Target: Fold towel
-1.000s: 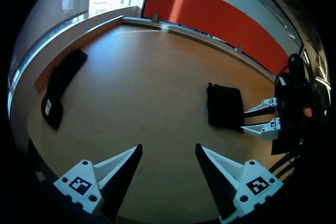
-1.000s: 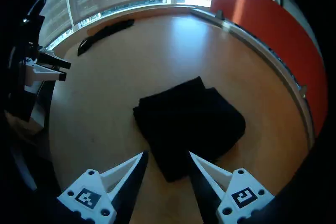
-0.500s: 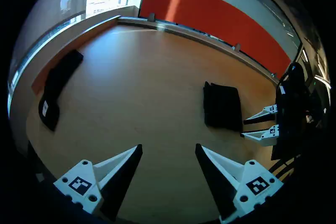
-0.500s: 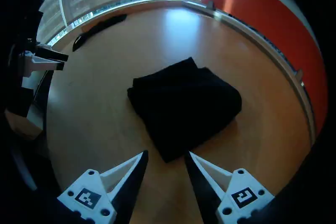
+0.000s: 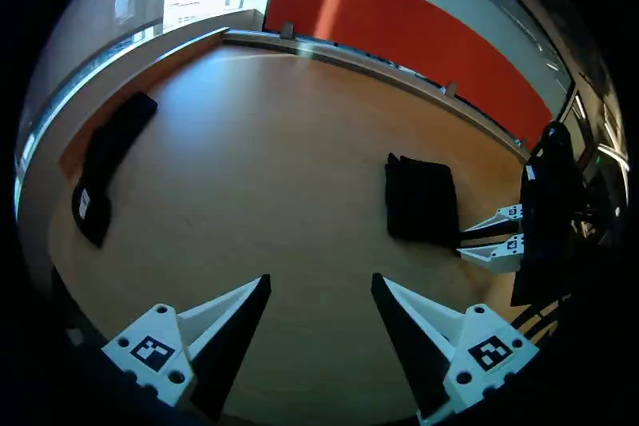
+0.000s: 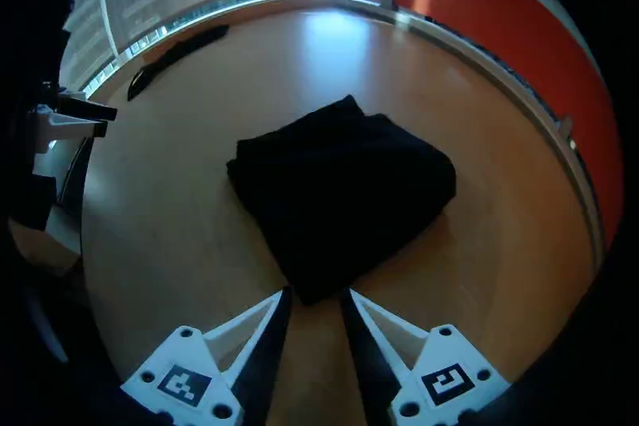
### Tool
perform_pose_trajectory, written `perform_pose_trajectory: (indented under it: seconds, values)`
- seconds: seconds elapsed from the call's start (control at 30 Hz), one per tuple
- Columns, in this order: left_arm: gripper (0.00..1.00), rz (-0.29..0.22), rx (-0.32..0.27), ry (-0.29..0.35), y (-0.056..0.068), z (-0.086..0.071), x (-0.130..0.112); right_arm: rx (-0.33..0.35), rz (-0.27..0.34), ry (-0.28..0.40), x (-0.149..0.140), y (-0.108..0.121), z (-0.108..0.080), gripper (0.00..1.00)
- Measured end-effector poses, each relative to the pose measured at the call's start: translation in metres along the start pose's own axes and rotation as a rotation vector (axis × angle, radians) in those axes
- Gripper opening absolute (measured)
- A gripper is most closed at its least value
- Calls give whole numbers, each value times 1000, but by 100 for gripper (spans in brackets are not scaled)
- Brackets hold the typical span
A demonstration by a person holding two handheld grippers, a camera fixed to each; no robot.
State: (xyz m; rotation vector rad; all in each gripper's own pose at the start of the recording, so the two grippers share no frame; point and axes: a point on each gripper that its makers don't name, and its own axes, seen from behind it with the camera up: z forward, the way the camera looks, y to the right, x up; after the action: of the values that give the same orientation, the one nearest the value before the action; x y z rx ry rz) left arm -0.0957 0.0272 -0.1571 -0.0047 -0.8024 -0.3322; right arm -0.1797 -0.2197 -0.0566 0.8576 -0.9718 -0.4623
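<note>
Here the folded black towel [image 6: 343, 186] lies mid-frame on the wooden table [image 6: 160, 210]. At bottom centre the right gripper [image 6: 315, 295] stands narrowly parted, the towel's corner between its tips; the left gripper [image 5: 321, 278] gapes wide, empty.

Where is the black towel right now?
In the right gripper view the folded black towel lies mid-picture on the wooden table, its near corner at the tips of the right tool.
</note>
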Motion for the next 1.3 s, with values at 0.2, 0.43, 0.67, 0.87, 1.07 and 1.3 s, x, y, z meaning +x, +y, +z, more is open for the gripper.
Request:
perform_pose_trajectory:
  seconds: [0.2, 0.43, 0.67, 0.87, 1.07, 1.3]
  values:
    - [94, 1, 1, 0, -1, 0, 0, 14, 21, -1, -2, -1, -2, 17]
    - [94, 0, 2, -4, -1, 0, -2, 12, 5, 10, 1, -1, -4, 6]
    - [94, 4, 1, -6, -1, 0, -2, 3, -12, 34, 10, 0, -9, 4]
    - [94, 12, -5, 0, 1, 0, 3, -21, -30, 73, 29, 5, -22, 4]
    - [94, 22, -15, 12, 6, 0, 11, -52, -59, 139, 62, 14, -45, 4]
    - [94, 36, -30, 32, 13, -2, 23, -94, -90, 220, 101, 26, -80, 4]
